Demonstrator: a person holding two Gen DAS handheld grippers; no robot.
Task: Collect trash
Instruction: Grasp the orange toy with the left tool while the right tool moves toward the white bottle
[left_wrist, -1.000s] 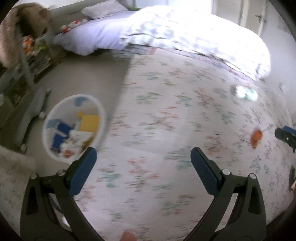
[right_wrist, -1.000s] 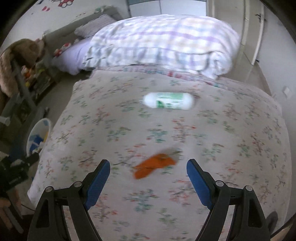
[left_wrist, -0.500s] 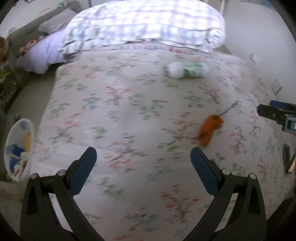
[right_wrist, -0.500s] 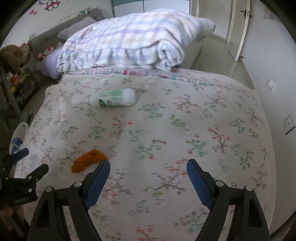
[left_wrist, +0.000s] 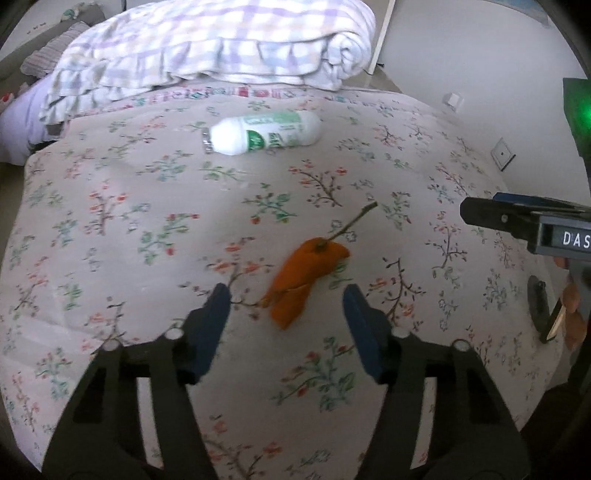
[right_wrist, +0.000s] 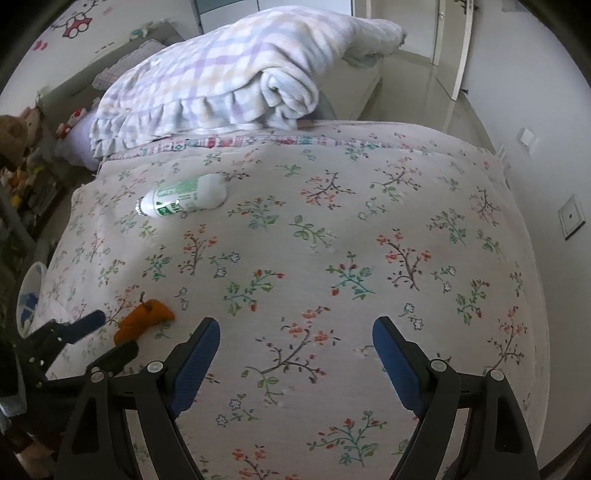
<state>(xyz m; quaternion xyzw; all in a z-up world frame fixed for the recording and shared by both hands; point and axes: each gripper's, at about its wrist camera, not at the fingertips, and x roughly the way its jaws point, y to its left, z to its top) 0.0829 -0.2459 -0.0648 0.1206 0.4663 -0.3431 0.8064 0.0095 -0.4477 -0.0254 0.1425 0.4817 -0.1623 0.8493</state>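
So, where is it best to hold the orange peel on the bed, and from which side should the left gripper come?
Grip the orange peel across its broad middle, coming from above. It lies flat and limp on the bedspread, and its thin stem would likely slip. The left gripper is closing with the peel's lower end between its fingers, not yet pressing.

White capitals "DAS" (cut off at the frame's edge) stand on a dark plate on the right gripper (left_wrist: 517, 216) body, in the left wrist view. The green label on the white bottle (left_wrist: 262, 133) bears print too blurred to read.
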